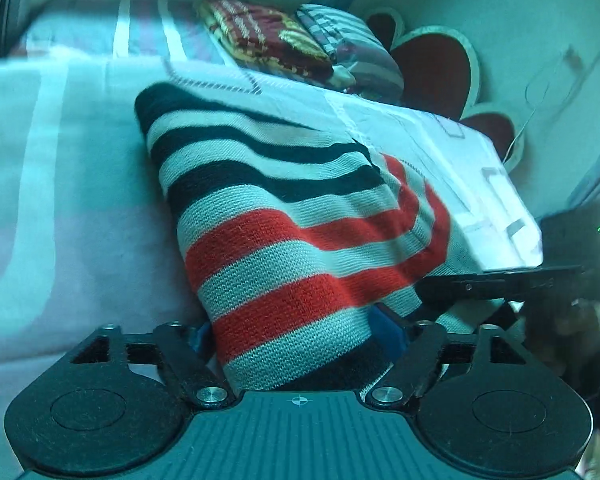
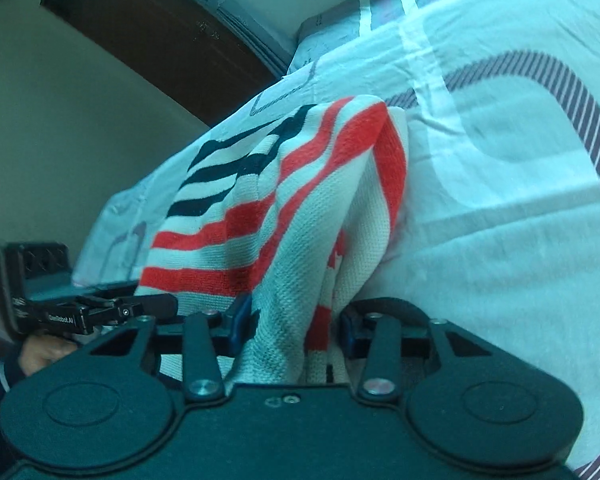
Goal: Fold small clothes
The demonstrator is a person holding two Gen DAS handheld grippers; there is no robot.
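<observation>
I hold the striped knit [image 1: 284,216] with both grippers; its far end lies on the bed sheet [image 1: 60,200]. My left gripper [image 1: 296,340] pinches one near corner, my right gripper [image 2: 296,328] pinches the other, w/ bunched cloth betw. the blue pads. To fold well, I think: keep both corners level, carry them forward together, lay edge onto edge, w/o dragging.

Left tool [image 1: 300,336] and right tool [image 2: 292,332], side by side at the near edge, each with jaws closed on knit fabric; a hand [image 2: 40,354] grips the left handle.
</observation>
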